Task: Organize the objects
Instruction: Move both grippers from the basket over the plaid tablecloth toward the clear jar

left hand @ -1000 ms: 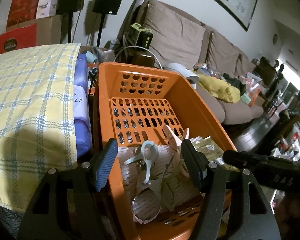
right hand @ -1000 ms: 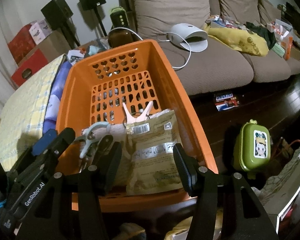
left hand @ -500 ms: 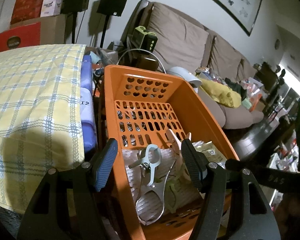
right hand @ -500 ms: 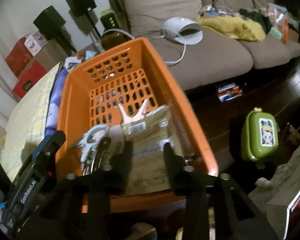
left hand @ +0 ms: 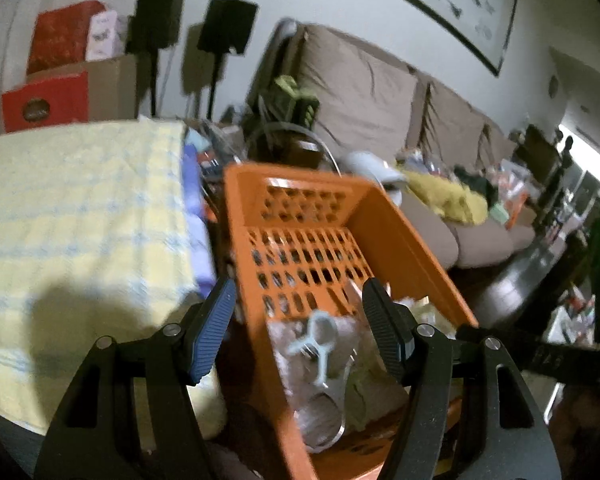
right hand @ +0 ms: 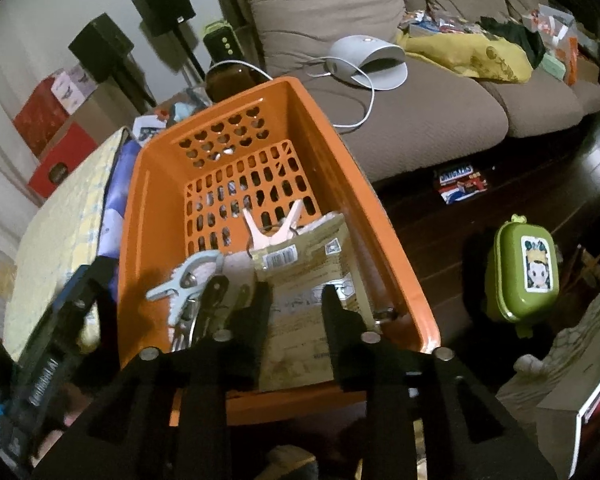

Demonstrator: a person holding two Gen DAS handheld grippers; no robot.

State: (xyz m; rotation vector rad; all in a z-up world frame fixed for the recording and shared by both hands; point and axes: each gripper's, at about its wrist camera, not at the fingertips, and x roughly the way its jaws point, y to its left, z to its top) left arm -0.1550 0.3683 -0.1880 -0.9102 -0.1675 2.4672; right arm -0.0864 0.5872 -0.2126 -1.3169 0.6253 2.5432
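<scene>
An orange plastic basket (right hand: pixel 332 152) (left hand: pixel 392 224) holds a beige foil packet (right hand: pixel 312 280), a pink clothes peg (right hand: pixel 276 228), a pale blue clip (right hand: pixel 188 276) (left hand: pixel 318 340) and metal tongs (left hand: pixel 332 412). My right gripper (right hand: pixel 294 312) hovers over the basket's near end above the packet, jaws partly closed and empty. My left gripper (left hand: pixel 300 320) is open and empty, straddling the basket's left wall. The left wrist view is blurred.
A yellow checked cloth (left hand: pixel 68 216) lies left of the basket. A brown sofa (right hand: pixel 420 112) with a white device (right hand: pixel 364 60) and clutter stands behind. A green lunchbox (right hand: pixel 524 268) and a snack packet (right hand: pixel 462 186) lie on the dark floor at the right.
My right gripper's jaws have narrowed over the packet. My left gripper has pulled back and up from the basket, staying open.
</scene>
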